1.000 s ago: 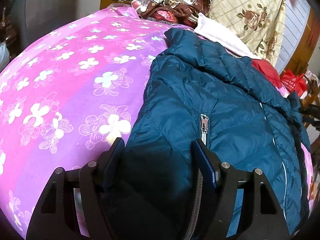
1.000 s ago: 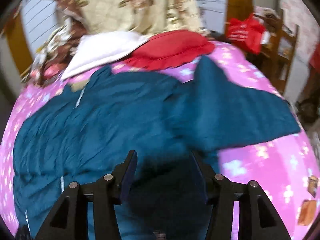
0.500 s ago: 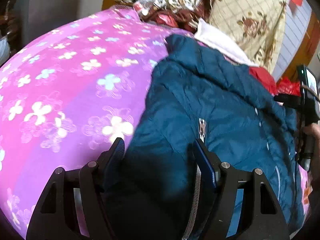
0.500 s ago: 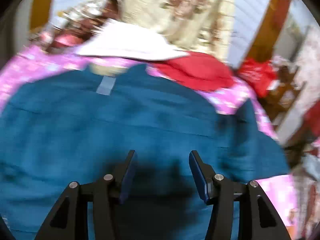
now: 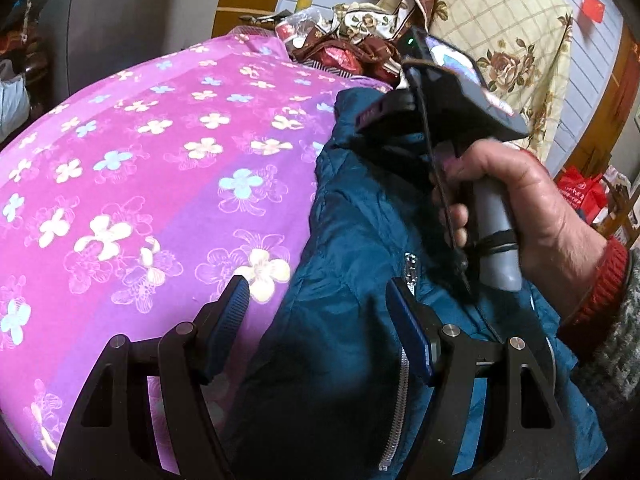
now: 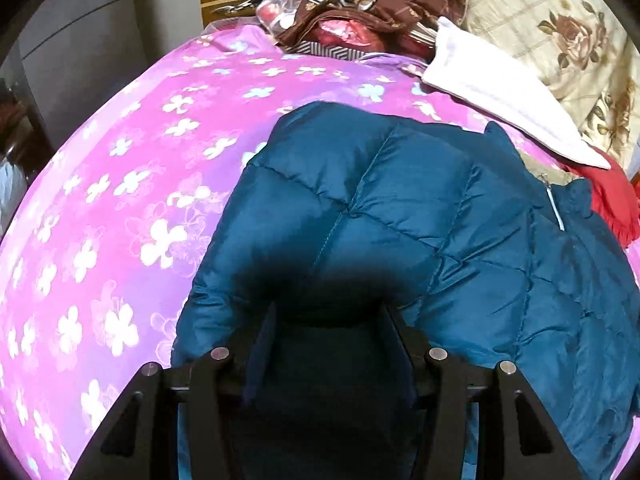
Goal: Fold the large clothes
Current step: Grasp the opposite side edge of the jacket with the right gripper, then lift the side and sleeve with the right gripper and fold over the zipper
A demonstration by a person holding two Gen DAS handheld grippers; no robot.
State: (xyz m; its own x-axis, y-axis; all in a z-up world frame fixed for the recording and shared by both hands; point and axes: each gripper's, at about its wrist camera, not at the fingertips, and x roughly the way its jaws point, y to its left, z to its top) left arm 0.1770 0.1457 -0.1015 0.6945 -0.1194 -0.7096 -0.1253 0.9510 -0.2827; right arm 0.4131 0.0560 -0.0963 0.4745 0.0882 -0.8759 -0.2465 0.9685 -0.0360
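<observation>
Teal quilted down jacket [image 5: 360, 208] lies on the bed, on a pink-purple flowered bedsheet [image 5: 140, 168], toward the right half of the bed in both views.

Left gripper [image 5: 320, 312]: jaws stand apart over the jacket's left edge. Dark fabric bunches up between the fingers near the camera, with the zipper [image 5: 400, 380] running just inside the right finger [image 5: 408, 328]. The left finger [image 5: 228, 312] sits over the sheet at the jacket's edge. Cannot tell whether the pads actually press on the fabric (too dark and too close to the lens).

Right gripper [image 6: 332, 320]: clamped on a thick fold of the jacket [image 6: 360, 208]. Fabric fills the whole gap between the fingers and bulges out ahead of them, so only the finger roots show. The quilted panel drapes forward from the grip onto the sheet [image 6: 120, 200].

In the left wrist view the person's right hand [image 5: 532, 208] wraps the grey handle of the right gripper, poised over the jacket, with a red knit cuff [image 5: 600, 284] at the wrist.

Far side of the bed:
- white folded cloth [image 6: 500, 88], its near edge just beside the jacket collar
- red cloth [image 6: 612, 192] next to it, touching the collar end
- cream rose-print quilt [image 6: 568, 40] piled behind
- brown floral bundle [image 6: 380, 0] at the head of the bed

Red bag [image 5: 580, 192] off the bed at the right edge.
</observation>
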